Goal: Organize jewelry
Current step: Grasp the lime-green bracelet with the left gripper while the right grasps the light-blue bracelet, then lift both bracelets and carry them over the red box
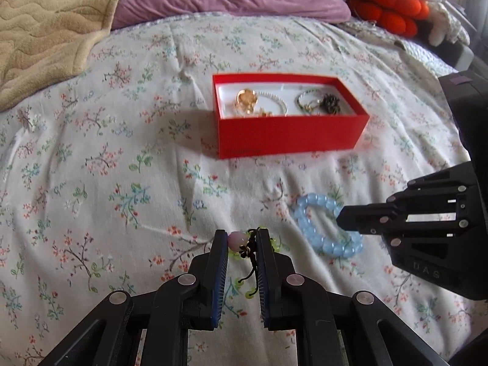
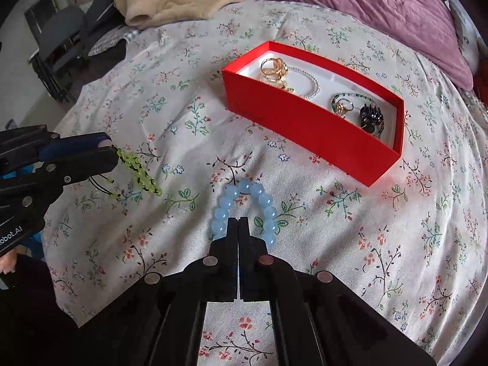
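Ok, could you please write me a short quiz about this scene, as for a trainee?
1. True or false: the blue bracelet lies inside the red box.
2. Which hand-held gripper pinches the green bracelet? A. left hand-held gripper B. right hand-held gripper C. neither
3. Fill in: the right hand-held gripper's jaws are ____ (open/shut).

Key: 1 false, it lies on the bedsheet; 2 A; 3 shut.
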